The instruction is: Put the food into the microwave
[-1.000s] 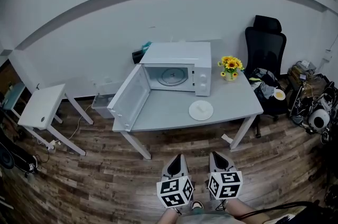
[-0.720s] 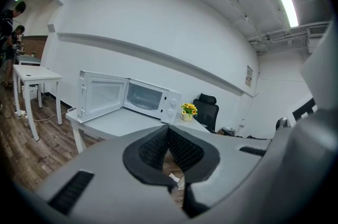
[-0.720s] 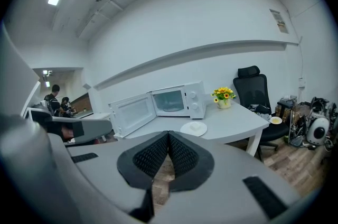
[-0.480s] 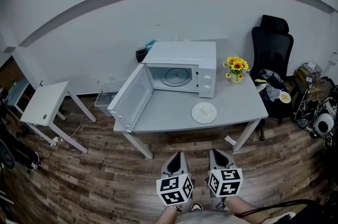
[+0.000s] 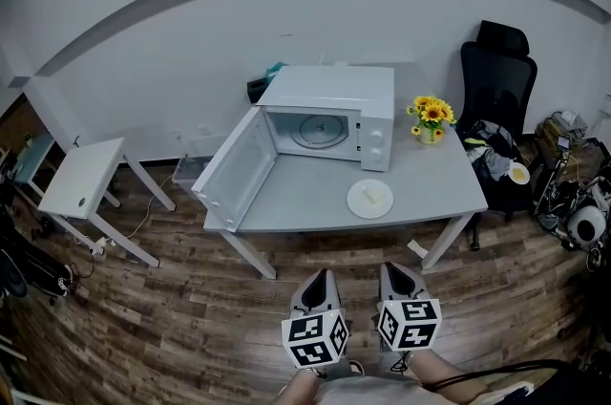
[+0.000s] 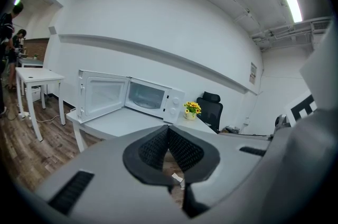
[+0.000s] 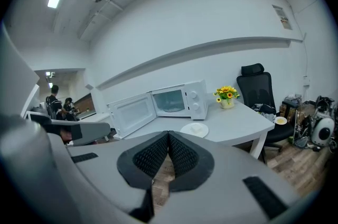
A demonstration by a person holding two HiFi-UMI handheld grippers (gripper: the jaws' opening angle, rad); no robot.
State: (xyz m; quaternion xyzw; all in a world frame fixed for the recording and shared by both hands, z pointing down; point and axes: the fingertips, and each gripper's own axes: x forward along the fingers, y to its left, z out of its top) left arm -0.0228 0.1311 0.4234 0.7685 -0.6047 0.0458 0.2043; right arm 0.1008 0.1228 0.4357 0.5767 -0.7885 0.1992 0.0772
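Observation:
A white microwave [image 5: 334,115] stands on the grey table [image 5: 305,198] with its door [image 5: 232,168] swung wide open to the left and the turntable showing inside. A white plate with a pale piece of food [image 5: 369,198] lies on the table in front of the microwave's control side. Both grippers hang over the wooden floor, short of the table's near edge. My left gripper [image 5: 318,284] is shut with nothing in it, and so is my right gripper [image 5: 395,274]. The microwave [image 6: 150,100] and the plate [image 7: 194,129] also show in the gripper views.
A pot of yellow flowers [image 5: 427,118] sits at the table's right rear. A black office chair [image 5: 496,78] with clutter stands right of the table. A small white side table [image 5: 84,179] is at the left. People stand far off at the left [image 7: 54,101].
The view has shifted a little: the table and microwave sit slightly higher and further right in the head view. Both grippers stay shut and side by side.

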